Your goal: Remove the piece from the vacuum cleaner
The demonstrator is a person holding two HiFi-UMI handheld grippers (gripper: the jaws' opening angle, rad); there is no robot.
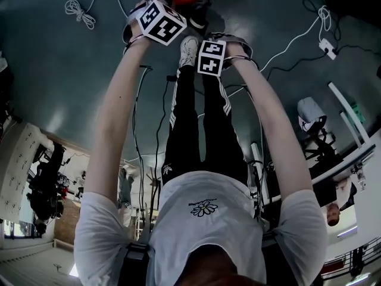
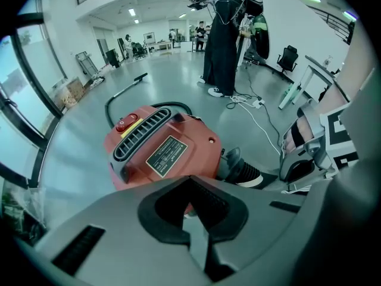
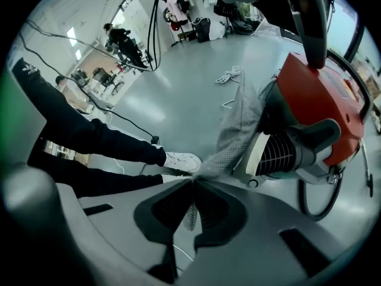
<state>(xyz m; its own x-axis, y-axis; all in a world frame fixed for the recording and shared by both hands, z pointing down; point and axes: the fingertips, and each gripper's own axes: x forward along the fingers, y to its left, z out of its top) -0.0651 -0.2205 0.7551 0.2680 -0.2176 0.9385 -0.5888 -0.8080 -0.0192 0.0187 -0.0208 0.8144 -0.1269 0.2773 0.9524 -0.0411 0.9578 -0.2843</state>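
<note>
The red vacuum cleaner [image 2: 161,148] stood on the grey floor [image 2: 71,136] at the person's feet. It was judged bulky and heavy enough to stay put under a gentle pull.

The piece, a grey mesh cloth [image 3: 241,121], hung from the cleaner's open end, beside a ribbed grey cage [image 3: 280,154]. It was judged light, limp and liable to snag or tear, and best taken by its free corner and drawn straight away.

The right gripper [image 3: 193,180] had its jaws pressed together on the cloth's lower corner. The left gripper [image 2: 190,177] hovered above the cleaner's body, jaws closed at the tips, with nothing seen between them.
</note>
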